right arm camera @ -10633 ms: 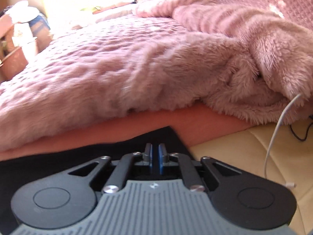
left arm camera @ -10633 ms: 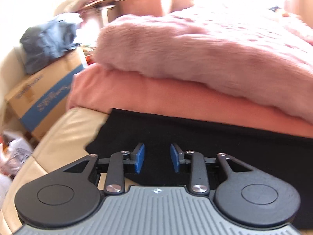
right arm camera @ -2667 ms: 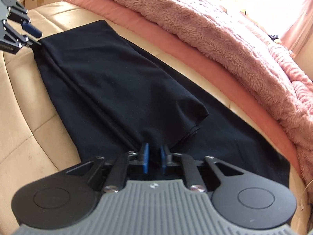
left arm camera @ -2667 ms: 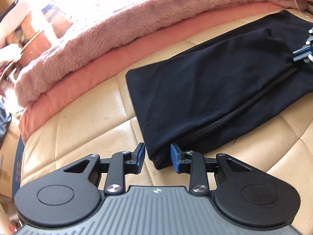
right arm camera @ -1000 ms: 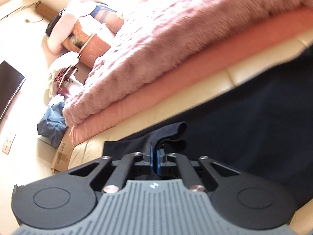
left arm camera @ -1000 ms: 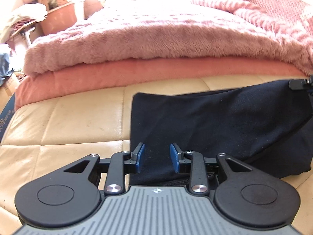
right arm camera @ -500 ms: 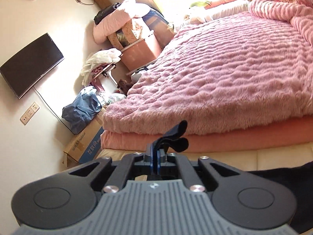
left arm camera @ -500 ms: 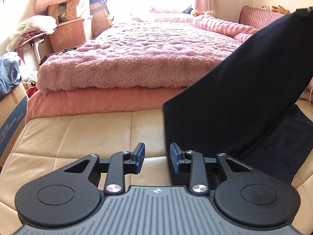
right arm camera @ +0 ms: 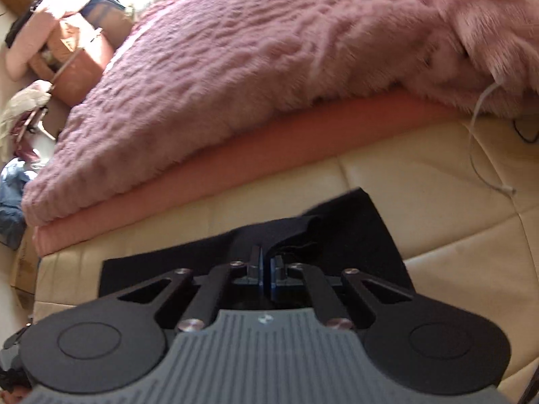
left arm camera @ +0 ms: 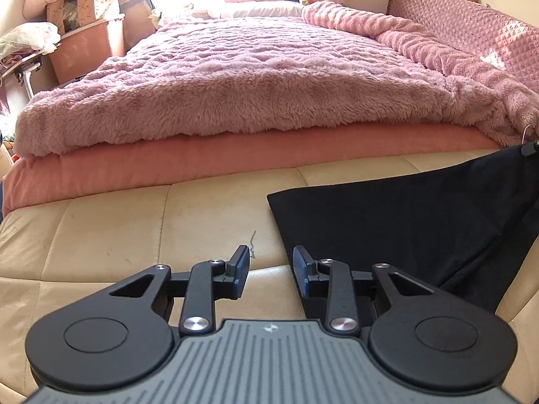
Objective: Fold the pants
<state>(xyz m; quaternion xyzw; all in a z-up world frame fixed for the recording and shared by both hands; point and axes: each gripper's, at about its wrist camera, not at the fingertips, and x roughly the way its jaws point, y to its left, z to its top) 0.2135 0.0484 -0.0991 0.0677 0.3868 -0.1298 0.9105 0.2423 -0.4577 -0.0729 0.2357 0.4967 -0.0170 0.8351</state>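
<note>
The left gripper [left arm camera: 271, 274] has its fingers [left arm camera: 240, 266] spread wide with nothing between them. They hover just above the cream leather sofa [left arm camera: 118, 229]. The right-hand finger sits at the near left edge of the black pants [left arm camera: 404, 222]; whether it touches the cloth cannot be told.

The right gripper [right arm camera: 268, 274] has its fingers [right arm camera: 256, 269] pressed together, pinching a bunched fold of the pants [right arm camera: 337, 235] between the blue pads. The cloth rumples up just beyond the fingertips.

The pants lie on the sofa as a flat dark sheet. In the left wrist view they spread to the right of the left gripper, and their far right corner rises to a small dark tip of the other gripper at the frame edge. In the right wrist view they lie under and around the fingers.

Behind the sofa, a salmon mattress [left arm camera: 168, 165] carries a fluffy pink blanket [left arm camera: 252, 94]. A white cable [right arm camera: 478, 141] hangs from the blanket onto the sofa, to the right of the pants. No writing is readable.
</note>
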